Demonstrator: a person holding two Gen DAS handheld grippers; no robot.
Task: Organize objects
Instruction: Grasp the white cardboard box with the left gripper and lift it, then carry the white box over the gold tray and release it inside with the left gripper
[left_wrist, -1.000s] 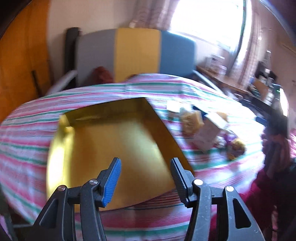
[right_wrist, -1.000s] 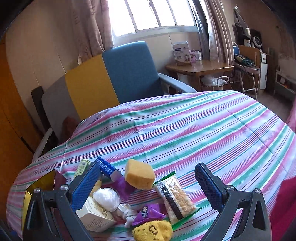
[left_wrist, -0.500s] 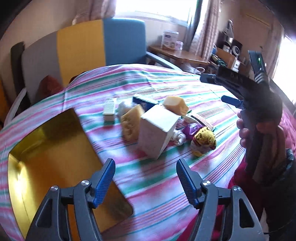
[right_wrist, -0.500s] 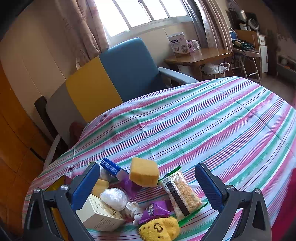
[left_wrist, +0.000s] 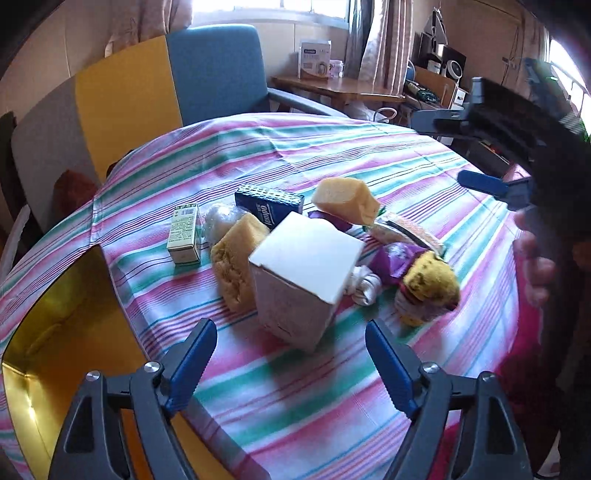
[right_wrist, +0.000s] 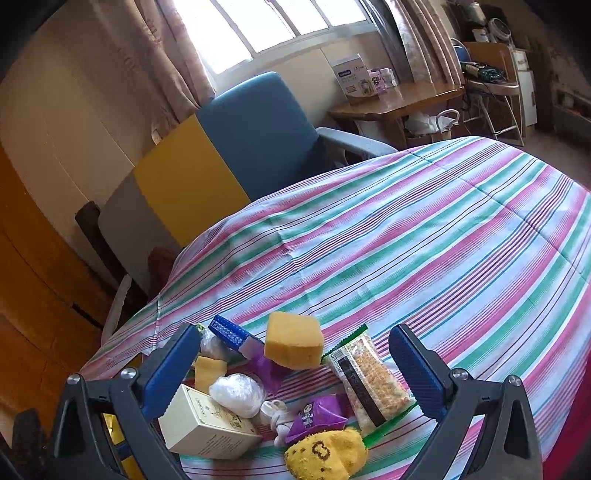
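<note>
Striped cloth (left_wrist: 332, 387) covers counter; pile of objects at its middle: white box (left_wrist: 303, 277), yellow sponge (right_wrist: 293, 345), snack packet (right_wrist: 369, 380). Gold tray (left_wrist: 62, 354) just left of pile. Left gripper (left_wrist: 291, 354) jaws just opened wide, nothing between. Right gripper (right_wrist: 291, 365) jaws wide above pile, holding nothing.

Striped tabletop (right_wrist: 424, 236), heap of small goods at its near edge: yellow sponge (right_wrist: 293, 345), cracker packet (right_wrist: 369, 380), purple sachet (right_wrist: 317, 413), cream box (right_wrist: 207, 424), blue box (right_wrist: 231, 334). Right gripper (right_wrist: 291, 369) above them, fingers (right_wrist: 168, 369) spread, nothing held. Armchair (right_wrist: 236, 155) behind.
</note>
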